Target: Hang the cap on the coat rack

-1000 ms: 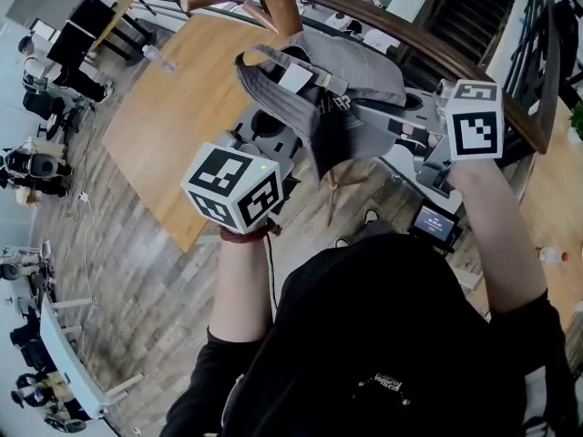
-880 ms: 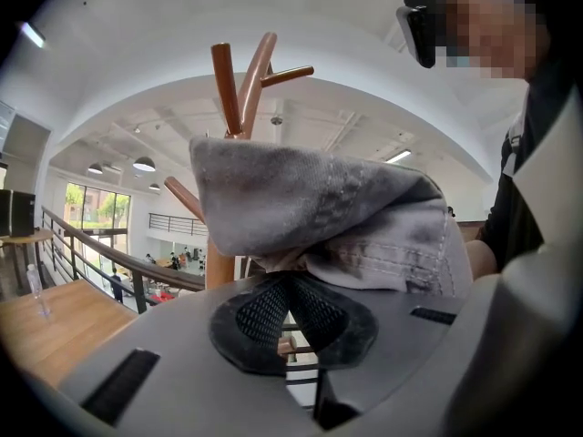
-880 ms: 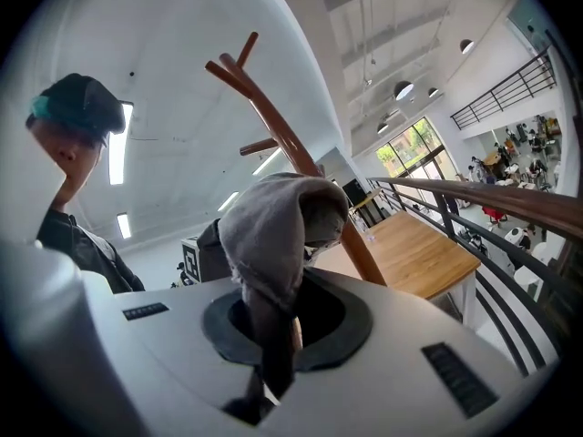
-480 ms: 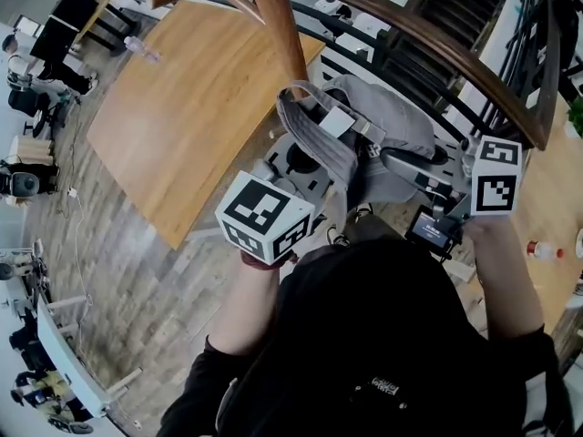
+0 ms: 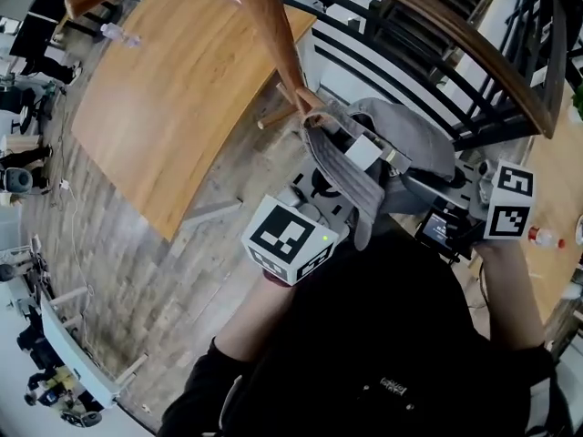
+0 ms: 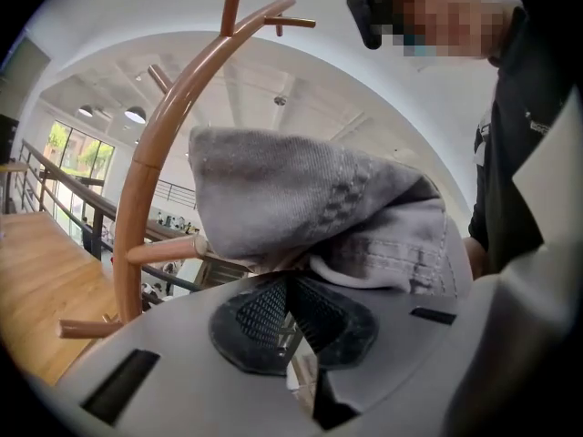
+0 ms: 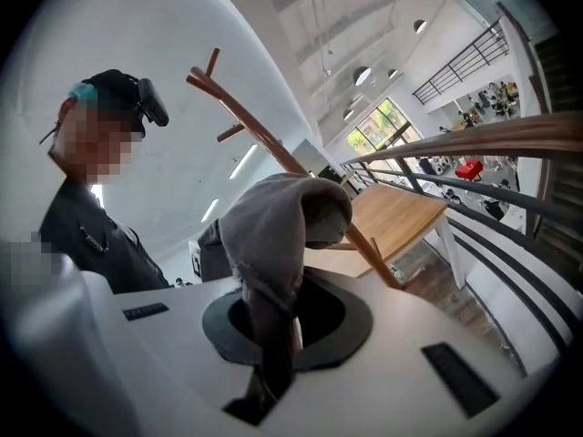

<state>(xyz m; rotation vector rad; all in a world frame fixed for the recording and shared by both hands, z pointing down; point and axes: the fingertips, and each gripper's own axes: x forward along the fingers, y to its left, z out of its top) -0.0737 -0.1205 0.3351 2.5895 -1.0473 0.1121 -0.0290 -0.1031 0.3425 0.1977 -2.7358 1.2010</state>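
Both bare forearms reach forward from the chest. The left tongs [image 6: 290, 282] and right tongs [image 7: 269, 328] sit near each other, each clamped on the cap [image 5: 405, 130].

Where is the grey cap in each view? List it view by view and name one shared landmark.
Head view: the cap sits right of centre, in the upper half.
Left gripper view: the cap fills the middle.
Right gripper view: the cap is at the centre, drooping downward.
Shared landmark: the wooden coat rack stands next to the cap in every view.
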